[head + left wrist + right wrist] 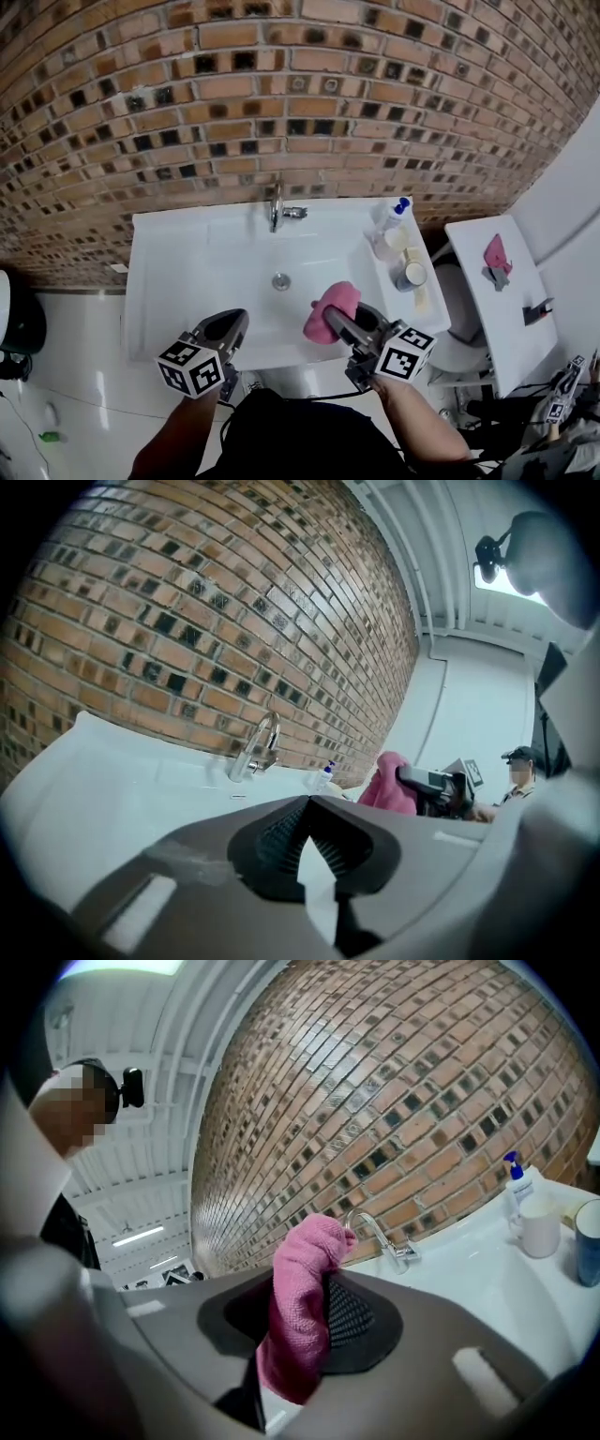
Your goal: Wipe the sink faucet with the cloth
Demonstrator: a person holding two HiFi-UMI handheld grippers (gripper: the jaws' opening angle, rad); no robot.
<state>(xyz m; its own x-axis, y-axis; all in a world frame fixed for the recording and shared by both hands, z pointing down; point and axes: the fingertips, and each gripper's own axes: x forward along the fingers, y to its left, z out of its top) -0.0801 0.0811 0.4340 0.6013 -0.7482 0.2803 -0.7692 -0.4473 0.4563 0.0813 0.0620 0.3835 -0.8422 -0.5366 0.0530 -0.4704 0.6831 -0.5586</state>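
Note:
A chrome faucet (277, 211) stands at the back rim of the white sink (187, 272), against the brick wall. My right gripper (337, 323) hovers over the basin's front right, shut on a pink cloth (330, 307) that bunches above its jaws. In the right gripper view the cloth (300, 1307) hangs between the pads, with the faucet (380, 1237) some way ahead. My left gripper (230, 326) is at the sink's front edge, shut and empty. The left gripper view has its jaws (306, 803) meeting at the tips, the faucet (258, 747) far off and the cloth (389, 785) to the right.
A soap pump bottle (394, 216) and two cups (410, 275) stand on the sink's right ledge. A white toilet cistern lid (487, 281) with a pink item (494, 253) is to the right. The drain (280, 280) is mid-basin.

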